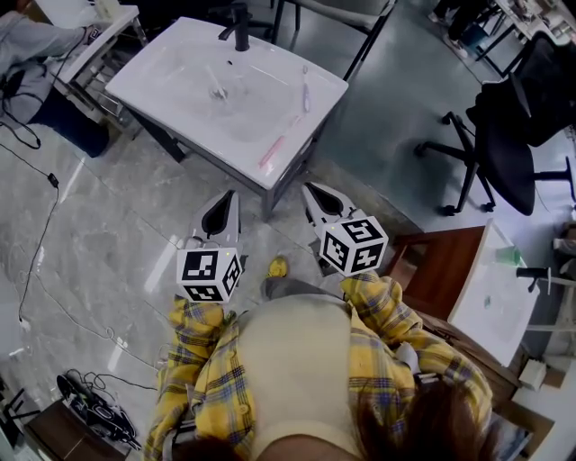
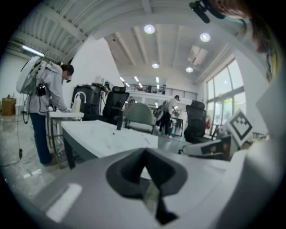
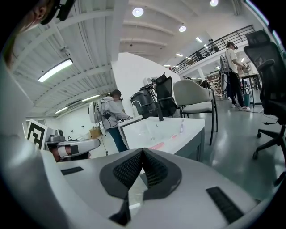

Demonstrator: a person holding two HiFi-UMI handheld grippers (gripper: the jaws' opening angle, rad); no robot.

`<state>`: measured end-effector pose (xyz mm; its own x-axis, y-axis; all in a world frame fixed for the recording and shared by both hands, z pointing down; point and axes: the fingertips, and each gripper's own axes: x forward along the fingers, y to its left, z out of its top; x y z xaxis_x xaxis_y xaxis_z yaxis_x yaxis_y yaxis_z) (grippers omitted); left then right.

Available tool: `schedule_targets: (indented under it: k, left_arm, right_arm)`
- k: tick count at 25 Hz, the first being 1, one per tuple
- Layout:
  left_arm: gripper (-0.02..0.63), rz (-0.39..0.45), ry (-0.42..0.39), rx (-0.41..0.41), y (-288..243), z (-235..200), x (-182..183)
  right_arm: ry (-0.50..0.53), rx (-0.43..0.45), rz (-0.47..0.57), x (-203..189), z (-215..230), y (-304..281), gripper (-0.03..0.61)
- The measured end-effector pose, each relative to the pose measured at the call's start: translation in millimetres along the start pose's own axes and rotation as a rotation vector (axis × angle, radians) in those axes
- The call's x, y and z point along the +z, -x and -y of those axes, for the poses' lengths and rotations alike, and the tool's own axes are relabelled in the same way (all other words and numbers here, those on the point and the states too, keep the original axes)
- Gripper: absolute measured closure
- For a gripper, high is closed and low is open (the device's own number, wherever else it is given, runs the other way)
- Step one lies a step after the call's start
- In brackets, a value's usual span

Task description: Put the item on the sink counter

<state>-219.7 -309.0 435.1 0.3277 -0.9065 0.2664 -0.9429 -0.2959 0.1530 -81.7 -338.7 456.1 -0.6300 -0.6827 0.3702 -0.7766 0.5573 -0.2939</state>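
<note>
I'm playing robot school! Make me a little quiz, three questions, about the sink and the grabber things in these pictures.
1. True or false: the right gripper holds something between its jaws.
2. Pick one: the faucet on the white sink is A) black, B) gold, C) red.
3. Short answer: where does the long pink item lie?

Key
1. False. Its jaws are together with nothing between them.
2. A.
3. On the sink's flat rim, at the front near a corner.
</note>
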Motion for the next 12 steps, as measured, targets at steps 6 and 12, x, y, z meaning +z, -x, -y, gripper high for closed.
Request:
schedule_targets:
  k: [6,12]
  left_arm:
    - [0.607,0.005,0.005,0.024,15,0,-1]
    - [0.607,-0.003,-0.009,0.041,26,1,-5]
  right_arm:
    - [0.007,0.027,-0.008,-3,-12,3,0.565]
    - [0.012,0.043,-0.007,-5,-21,5,0.565]
